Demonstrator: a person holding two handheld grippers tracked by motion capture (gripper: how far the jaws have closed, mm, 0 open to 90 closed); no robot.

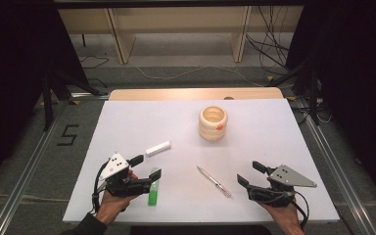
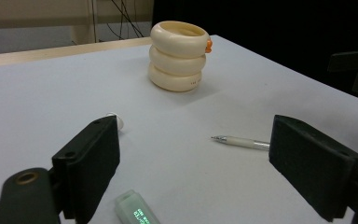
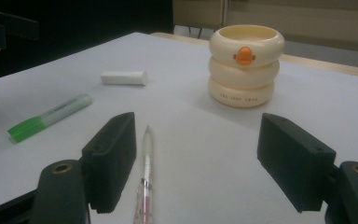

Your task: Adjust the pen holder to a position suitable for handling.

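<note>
Pen [image 1: 214, 181] lies flat on the white tabletop [image 1: 254, 137], just beside the right gripper [image 1: 249, 173] and between the two hands; in the right gripper view it runs along the inside of one jaw, tip pointing away toward the cream ringed holder [image 3: 246, 65]. Both pairs of tongs stand spread wide with nothing between the pads: the right one empty beside the pen, the left gripper [image 1: 146, 166] empty over the green highlighter [image 1: 153, 192], whose cap end shows below its jaws in the left gripper view. A white eraser-like stick [image 1: 157, 148] lies a little farther up the table

Judging from this layout, the main risk is that the pen, thin and round, rolls or skids if one jaw reaches it before the other, since it sits off to one side of the gap and not centred. A flat pinch on the smooth top could also squirt it sideways. The holder looks light and could tip if nudged by a tilted pen

The tabletop is plain, matte and white with a wooden strip at its far edge; beyond it the room is dim, with grey floor, loose cables, wooden shelving legs and dark stands
</note>
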